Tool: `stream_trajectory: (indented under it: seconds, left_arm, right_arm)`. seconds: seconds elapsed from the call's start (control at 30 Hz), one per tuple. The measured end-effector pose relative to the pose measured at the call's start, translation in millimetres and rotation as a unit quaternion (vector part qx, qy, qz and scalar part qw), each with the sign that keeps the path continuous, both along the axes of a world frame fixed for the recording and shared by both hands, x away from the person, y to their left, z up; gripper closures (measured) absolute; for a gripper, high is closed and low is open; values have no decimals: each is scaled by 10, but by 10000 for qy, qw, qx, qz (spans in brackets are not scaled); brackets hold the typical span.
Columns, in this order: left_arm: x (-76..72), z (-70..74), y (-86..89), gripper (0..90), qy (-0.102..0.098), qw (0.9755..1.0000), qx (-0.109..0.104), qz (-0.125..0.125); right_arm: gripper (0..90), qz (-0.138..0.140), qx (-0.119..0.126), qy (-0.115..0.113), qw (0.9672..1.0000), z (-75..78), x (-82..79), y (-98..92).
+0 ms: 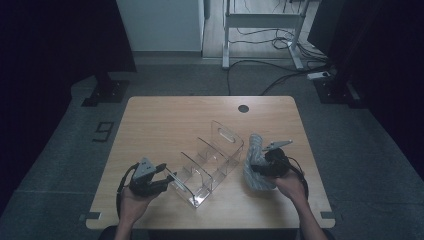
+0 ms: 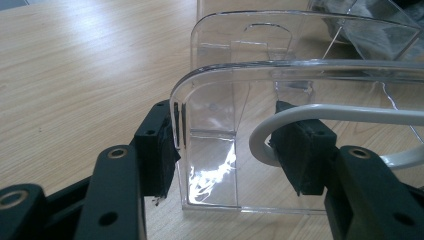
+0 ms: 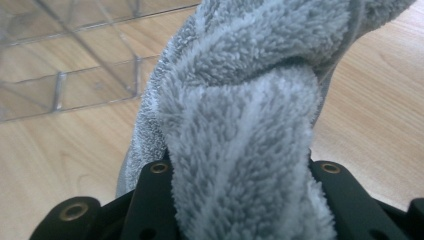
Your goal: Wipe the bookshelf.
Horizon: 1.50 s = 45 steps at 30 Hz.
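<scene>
Plastic, clear and hard, is what my left gripper pinches: the end wall of one see-through rack. In my left gripper view one black pad sits outside that wall and the other inside, with the wall's rounded top edge curving above them. A thin white cable loops by the inner pad. The rack is shiny and has flat walls that stand in a row, with slots between them. I count about four dividers in the high view, and the far wall has a cut-out handle hole.

My right gripper squeezes one grey towel. It is soft and fluffy, full of tiny loops, and bunched into a fat roll between my two jaws. The towel sits just right of the rack, near the right edge of the table.

The table is one smooth board of light wood with rounded corners and one small dark round hole at the far side.
</scene>
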<state>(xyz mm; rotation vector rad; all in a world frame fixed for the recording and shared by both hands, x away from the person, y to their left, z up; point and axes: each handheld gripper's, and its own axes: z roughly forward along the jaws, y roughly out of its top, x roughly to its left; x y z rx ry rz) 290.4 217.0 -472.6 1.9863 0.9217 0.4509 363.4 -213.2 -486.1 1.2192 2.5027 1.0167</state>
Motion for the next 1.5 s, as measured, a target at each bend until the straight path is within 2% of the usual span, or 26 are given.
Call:
stream_trajectory:
  seconds: [0.27, 0.6, 0.8, 1.03, 1.13, 1.37, 1.5]
  left_arm:
    - [-1, 3, -4, 451, 12, 10000, 8, 16]
    - [-6, 7, -22, 452, 5, 10000, 27, -6]
    - [-13, 16, -57, 453, 9, 10000, 71, -41]
    - [-18, 24, -86, 455, 22, 9999, 103, -85]
    - [-19, 26, -95, 455, 19, 9999, 110, -108]
    - [-20, 22, -106, 457, 6, 9999, 60, -145]
    - [-15, 21, -104, 457, 12, 9999, 52, -136]
  right_arm:
    - [623, 271, 40, 46, 9996, 54, -156, 40]
    - [620, 753, 37, 109, 9971, 35, -189, 269]
    - [621, 930, 86, 104, 9956, 30, -180, 422]
    - [617, 1054, 77, -51, 9944, -20, -139, 578]
    - [607, 1163, -37, -239, 9929, -71, -136, 640]
    - [633, 1112, -65, -307, 9933, -120, -82, 699]
    - [639, 1090, -137, -253, 9936, -163, -54, 739]
